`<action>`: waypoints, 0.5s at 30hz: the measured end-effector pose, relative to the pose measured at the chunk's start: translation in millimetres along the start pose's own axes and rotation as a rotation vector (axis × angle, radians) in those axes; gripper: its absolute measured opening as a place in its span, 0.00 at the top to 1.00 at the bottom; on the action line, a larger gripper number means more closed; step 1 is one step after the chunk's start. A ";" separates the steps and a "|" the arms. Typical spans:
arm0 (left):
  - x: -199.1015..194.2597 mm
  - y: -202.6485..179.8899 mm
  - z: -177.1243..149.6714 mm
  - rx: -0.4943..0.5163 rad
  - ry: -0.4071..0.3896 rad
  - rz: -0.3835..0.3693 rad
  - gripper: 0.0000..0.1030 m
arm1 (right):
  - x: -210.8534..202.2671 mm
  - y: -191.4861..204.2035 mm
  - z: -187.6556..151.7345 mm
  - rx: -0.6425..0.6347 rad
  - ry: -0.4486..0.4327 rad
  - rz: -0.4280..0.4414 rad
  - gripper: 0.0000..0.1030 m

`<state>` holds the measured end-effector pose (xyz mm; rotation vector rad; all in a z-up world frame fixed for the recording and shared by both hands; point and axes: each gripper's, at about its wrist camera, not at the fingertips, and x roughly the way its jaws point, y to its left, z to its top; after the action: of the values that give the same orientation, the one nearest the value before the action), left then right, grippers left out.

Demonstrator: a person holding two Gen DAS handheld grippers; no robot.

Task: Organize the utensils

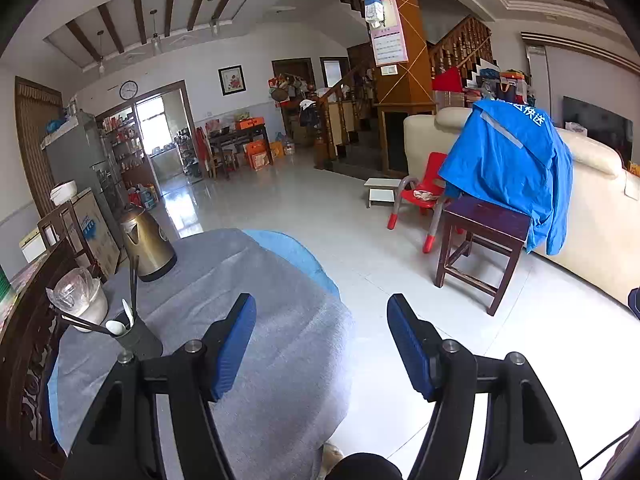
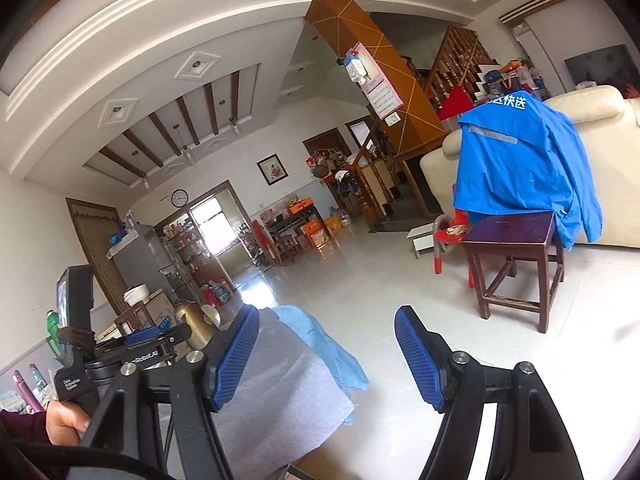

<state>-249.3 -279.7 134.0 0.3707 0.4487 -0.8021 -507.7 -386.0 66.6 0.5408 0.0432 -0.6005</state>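
Note:
A dark utensil holder (image 1: 138,338) stands on the grey-covered table (image 1: 248,272) at the left, with black chopsticks (image 1: 133,280) and a white spoon (image 1: 116,327) sticking out of it. My left gripper (image 1: 322,312) is open and empty, held over the table's right part, well right of the holder. My right gripper (image 2: 326,324) is open and empty too, above the table's right edge (image 2: 280,376) and the floor. The left gripper's body (image 2: 132,352) shows at the left of the right wrist view, with a hand (image 2: 66,420) on its handle.
A brass-coloured kettle (image 1: 148,242) stands behind the holder, and a white bowl with a plastic bag (image 1: 82,296) to its left. A carved wooden chair back (image 1: 24,344) borders the table's left. A dark wooden stool (image 1: 486,236), a red chair (image 1: 424,194) and a sofa with a blue jacket (image 1: 512,156) stand on the tiled floor.

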 end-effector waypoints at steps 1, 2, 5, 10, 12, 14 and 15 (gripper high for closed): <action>0.2 0.6 -0.1 -0.001 0.002 -0.001 0.33 | 0.5 -1.1 0.2 0.003 0.001 -0.001 0.28; 0.7 1.7 -0.7 -0.003 0.004 -0.002 0.33 | 0.6 -1.1 0.6 0.007 0.001 -0.002 0.28; 1.6 5.9 -2.2 -0.014 0.013 0.005 0.33 | 2.0 0.3 -0.5 0.005 0.005 -0.001 0.28; -1.9 19.0 -5.2 -0.038 0.016 0.025 0.33 | 5.3 12.8 -1.5 -0.017 0.013 0.015 0.28; -4.5 26.9 -5.3 -0.051 0.017 0.032 0.33 | 6.6 15.0 -0.9 -0.012 0.015 0.029 0.28; -6.5 32.5 -5.6 -0.057 0.016 0.041 0.33 | 7.4 20.8 -0.7 -0.015 0.018 0.042 0.28; -8.4 37.0 -6.0 -0.065 0.016 0.048 0.33 | 8.0 23.2 -0.5 -0.016 0.020 0.046 0.28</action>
<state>-228.0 -248.1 138.8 0.3265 0.4778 -0.7366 -488.3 -373.9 75.6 0.5305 0.0540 -0.5493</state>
